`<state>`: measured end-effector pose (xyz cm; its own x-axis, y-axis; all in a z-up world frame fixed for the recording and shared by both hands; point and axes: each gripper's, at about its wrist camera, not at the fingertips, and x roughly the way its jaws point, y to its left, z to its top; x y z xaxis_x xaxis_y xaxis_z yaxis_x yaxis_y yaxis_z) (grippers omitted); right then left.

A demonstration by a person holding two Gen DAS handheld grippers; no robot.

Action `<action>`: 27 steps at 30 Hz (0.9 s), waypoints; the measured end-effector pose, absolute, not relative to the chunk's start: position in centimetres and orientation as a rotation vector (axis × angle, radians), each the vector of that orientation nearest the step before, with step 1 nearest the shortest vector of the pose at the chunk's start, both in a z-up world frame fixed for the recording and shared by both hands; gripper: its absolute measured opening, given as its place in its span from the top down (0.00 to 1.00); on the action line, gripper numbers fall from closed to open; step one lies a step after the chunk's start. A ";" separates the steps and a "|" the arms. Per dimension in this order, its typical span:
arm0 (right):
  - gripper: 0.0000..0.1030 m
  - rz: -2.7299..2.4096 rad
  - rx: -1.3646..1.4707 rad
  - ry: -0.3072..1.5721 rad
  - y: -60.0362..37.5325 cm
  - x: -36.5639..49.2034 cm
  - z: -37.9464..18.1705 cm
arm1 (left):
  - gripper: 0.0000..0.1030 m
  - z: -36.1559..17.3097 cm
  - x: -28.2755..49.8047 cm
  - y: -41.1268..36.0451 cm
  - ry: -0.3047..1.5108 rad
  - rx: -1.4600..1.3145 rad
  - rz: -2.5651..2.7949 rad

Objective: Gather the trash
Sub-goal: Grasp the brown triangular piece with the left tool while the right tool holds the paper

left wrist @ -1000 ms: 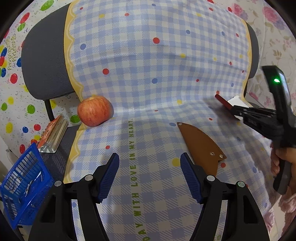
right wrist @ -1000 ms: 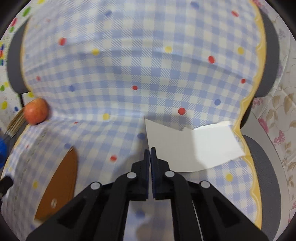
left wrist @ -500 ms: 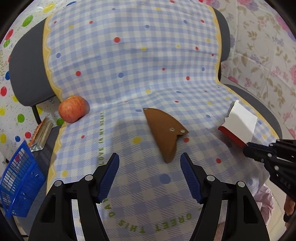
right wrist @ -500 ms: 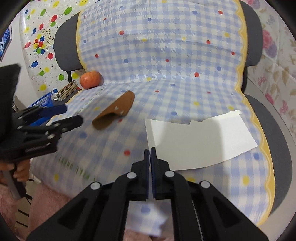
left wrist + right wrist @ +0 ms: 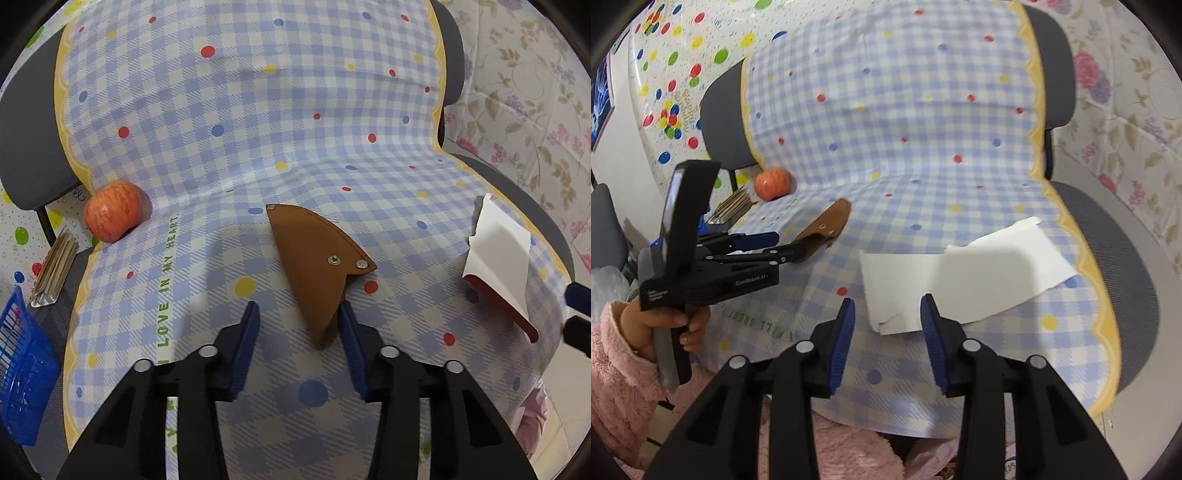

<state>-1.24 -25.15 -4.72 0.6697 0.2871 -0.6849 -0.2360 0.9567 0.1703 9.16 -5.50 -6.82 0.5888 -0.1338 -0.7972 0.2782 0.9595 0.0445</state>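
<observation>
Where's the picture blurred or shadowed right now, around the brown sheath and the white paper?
Left wrist view: sharp; the sheath casts a soft shadow, fisheye bends the checked cloth. Right wrist view: softer, apple and sheath slightly blurred; a grey shadow crosses the paper.

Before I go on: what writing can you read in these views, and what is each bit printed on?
"LOVE IN MY HEART" in green, on the checked cloth beside the apple.
"GenRobot.AI" in white, on the left gripper, side of its body.
A small white label lower on that body: too small to read.
Green letters on the cloth's front edge, right wrist view: mirrored and blurred, unreadable.
</observation>
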 end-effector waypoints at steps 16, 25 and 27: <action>0.48 0.096 0.231 0.847 -30.4 -1.0 -7.7 | 0.95 -2.2 4.4 -5.5 0.776 0.100 -0.258; 0.44 0.248 0.054 0.836 -24.1 -0.9 -7.8 | 0.95 -1.6 3.5 -4.8 0.780 0.069 -0.257; 0.44 0.263 0.013 0.829 -22.9 -0.4 -7.9 | 0.95 -1.6 3.5 -4.8 0.785 0.071 -0.259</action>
